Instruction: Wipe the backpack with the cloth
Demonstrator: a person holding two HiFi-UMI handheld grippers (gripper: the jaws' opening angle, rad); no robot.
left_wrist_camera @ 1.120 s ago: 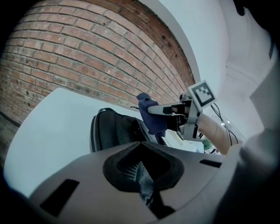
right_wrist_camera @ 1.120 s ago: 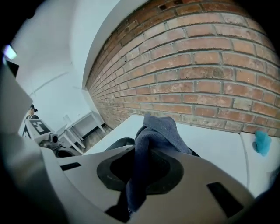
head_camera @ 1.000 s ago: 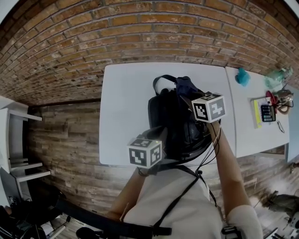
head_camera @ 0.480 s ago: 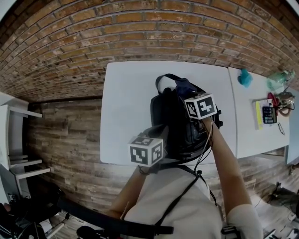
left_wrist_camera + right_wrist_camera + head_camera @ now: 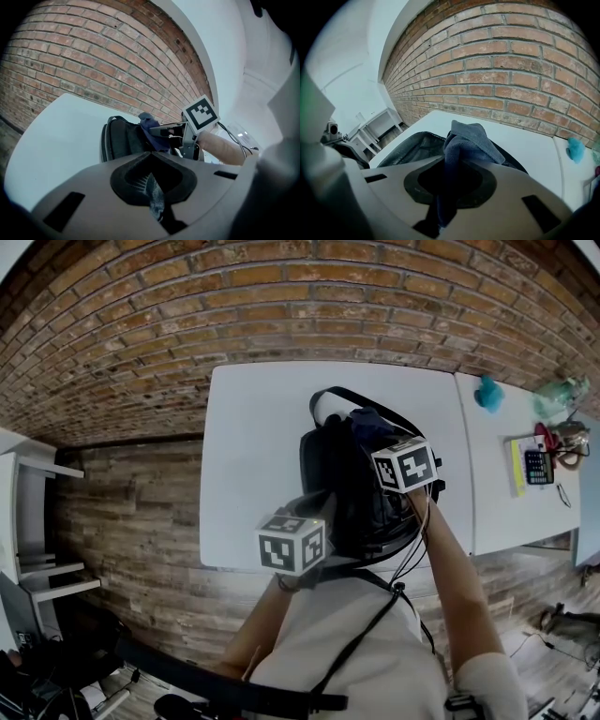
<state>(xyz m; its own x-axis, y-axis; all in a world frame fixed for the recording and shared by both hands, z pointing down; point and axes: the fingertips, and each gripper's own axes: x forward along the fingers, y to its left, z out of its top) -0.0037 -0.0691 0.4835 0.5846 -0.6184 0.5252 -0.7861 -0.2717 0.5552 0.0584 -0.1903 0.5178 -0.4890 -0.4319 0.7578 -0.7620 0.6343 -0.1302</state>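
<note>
The black backpack (image 5: 349, 486) lies on the white counter (image 5: 253, 456). Its carry handle points toward the brick wall (image 5: 281, 306) and its near end sits at the counter's front edge, right in front of the person. The right tool (image 5: 451, 183) is clamped on a dark blue cloth (image 5: 469, 139). The cloth bunches up out of the jaws and flops forward, and from the head view it sits over the far, upper part of the pack, just beside the handle. The left tool (image 5: 153, 183) is down at the near end, jaws narrowed onto a thin grey-blue sliver of fabric. I take that to be a fold or strap of the pack itself, though there is too little of it to be sure.

From where I stand this looks like the wiping stroke proper, with one tool anchoring and the other rubbing. To do it well, the left grip wants to hold firm so the pack doesn't slide on that smooth top. The cloth is a loose wad, so the right tool should tip low enough that the cloth, not the hard jaw tips, meets the pack. Long overlapping passes from the handle end back toward the person would cover it best. The soft shell will likely dent under pressure, so moderate force beats digging in. Straps and zip pulls could snag the cloth, so I'd go gently over those.
</note>
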